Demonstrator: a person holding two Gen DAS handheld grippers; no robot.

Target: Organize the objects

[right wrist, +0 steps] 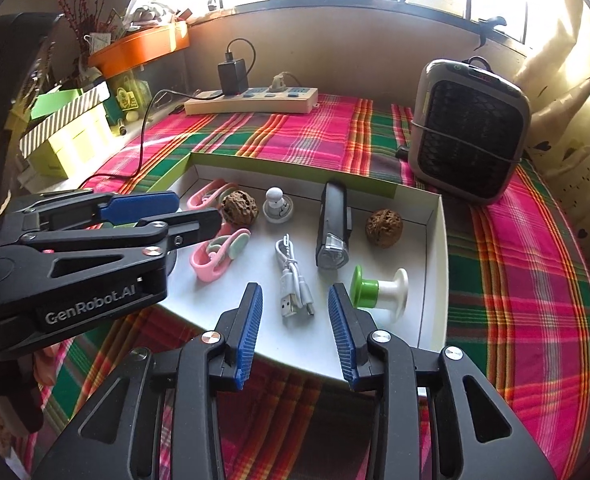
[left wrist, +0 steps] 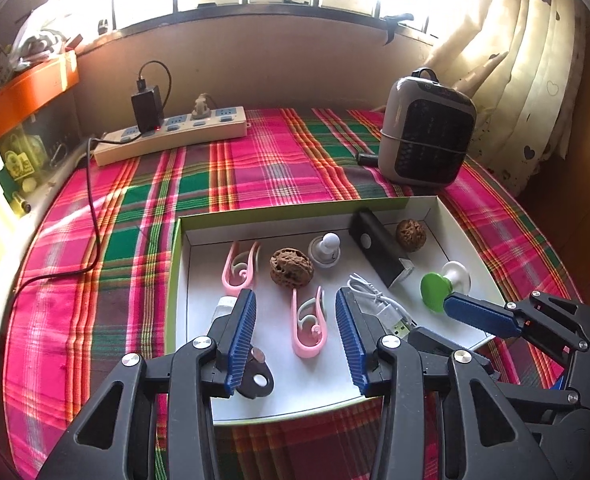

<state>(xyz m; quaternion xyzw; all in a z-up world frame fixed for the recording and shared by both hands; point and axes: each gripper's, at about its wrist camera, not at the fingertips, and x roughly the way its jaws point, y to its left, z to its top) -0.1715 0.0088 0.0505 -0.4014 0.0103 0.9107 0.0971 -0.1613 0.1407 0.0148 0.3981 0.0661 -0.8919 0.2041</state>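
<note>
A shallow white box (left wrist: pixel 199 360) (right wrist: pixel 435 248) lies on the plaid cloth. In it are two pink clips (left wrist: pixel 309 326) (left wrist: pixel 239 268), two walnuts (left wrist: pixel 291 268) (left wrist: pixel 411 235), a white knob (left wrist: pixel 325 250), a black bike light (left wrist: pixel 379 250) (right wrist: pixel 333 228), a white USB cable (left wrist: pixel 379 300) (right wrist: pixel 293 280) and a green-and-white stamp (left wrist: pixel 439 288) (right wrist: pixel 379 290). My left gripper (left wrist: pixel 295 304) is open around the nearer pink clip (right wrist: pixel 215 260). My right gripper (right wrist: pixel 295 304) is open and empty above the cable. A black piece (left wrist: pixel 255 380) and a small bottle (left wrist: pixel 225 306) lie partly hidden under the left finger.
A grey heater (left wrist: pixel 427 128) (right wrist: pixel 469 128) stands at the back right. A power strip (left wrist: pixel 171 134) (right wrist: pixel 251 102) with a black charger and cord lies at the back. Boxes and an orange tray (right wrist: pixel 139 46) crowd the left. Curtain (left wrist: pixel 535 60) hangs at the right.
</note>
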